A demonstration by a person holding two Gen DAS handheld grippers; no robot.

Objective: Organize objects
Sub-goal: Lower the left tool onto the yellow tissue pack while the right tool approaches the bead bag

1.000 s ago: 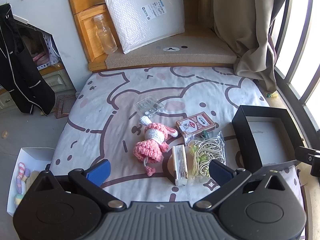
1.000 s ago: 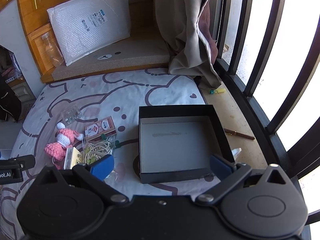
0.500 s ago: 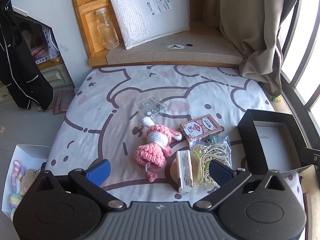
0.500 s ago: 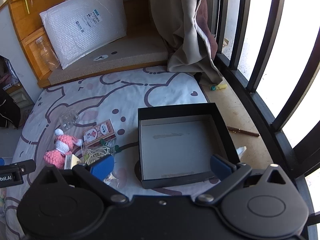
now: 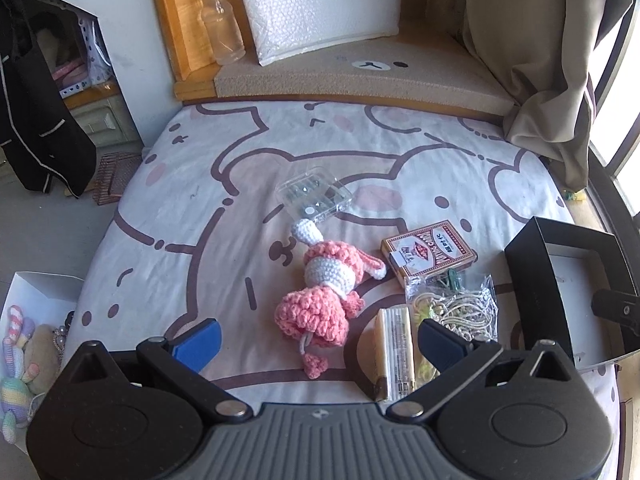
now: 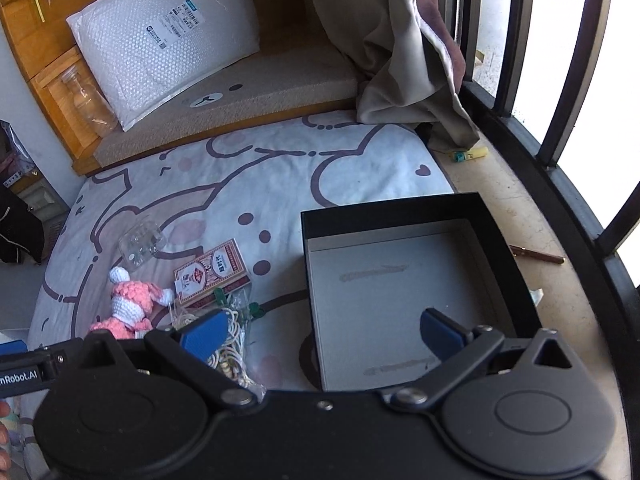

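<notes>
Both the left gripper [image 5: 318, 338] and the right gripper [image 6: 320, 330] hover with fingers spread and empty, since the doll [image 5: 326, 286], cards [image 5: 430, 252] and other bits lie grouped beside the empty black box [image 6: 404, 304], ready for packing.

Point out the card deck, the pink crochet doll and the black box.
card deck [image 5: 430, 251], left wrist view, top face.
pink crochet doll [image 5: 320, 304], left wrist view, skirt.
black box [image 6: 384, 216], right wrist view, far wall.
</notes>
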